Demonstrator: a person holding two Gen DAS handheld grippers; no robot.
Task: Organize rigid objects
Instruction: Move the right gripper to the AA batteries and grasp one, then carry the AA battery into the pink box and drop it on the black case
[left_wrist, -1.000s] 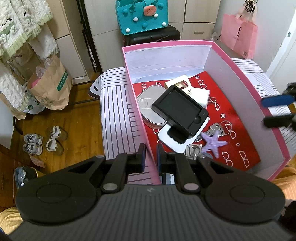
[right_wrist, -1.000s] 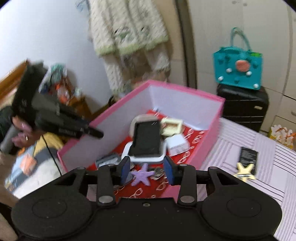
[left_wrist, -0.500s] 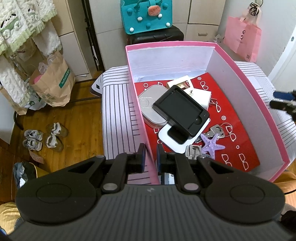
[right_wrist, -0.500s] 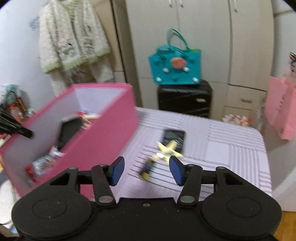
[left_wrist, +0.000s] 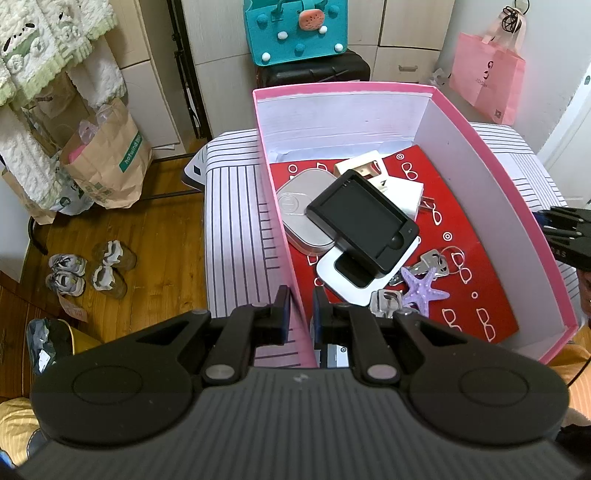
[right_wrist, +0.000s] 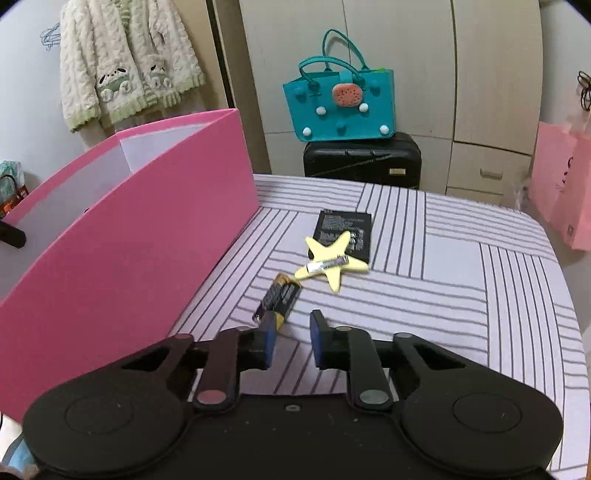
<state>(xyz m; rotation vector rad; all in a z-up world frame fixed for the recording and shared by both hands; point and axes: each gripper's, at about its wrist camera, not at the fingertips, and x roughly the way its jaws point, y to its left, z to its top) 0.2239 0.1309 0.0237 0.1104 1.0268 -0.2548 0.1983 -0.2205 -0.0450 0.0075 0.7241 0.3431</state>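
Centre of left wrist view: pink box (left_wrist: 517, 206) holding black tray (left_wrist: 362, 221), grey case (left_wrist: 299, 214), purple starfish (left_wrist: 424, 290), keys (left_wrist: 434, 260). Left gripper (left_wrist: 300, 314) clenched on box's wall. Right gripper (right_wrist: 292, 339) closing on nothing, above striped cloth (right_wrist: 461, 295); batteries (right_wrist: 279, 297), yellow starfish (right_wrist: 332, 258) mid-frame. Teal bag (right_wrist: 340, 107) behind.

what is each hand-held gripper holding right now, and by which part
Left hand-held gripper: clamped on the pink box side wall, at its rim. Right hand-held gripper: nothing held, jaws closing above the tablecloth.
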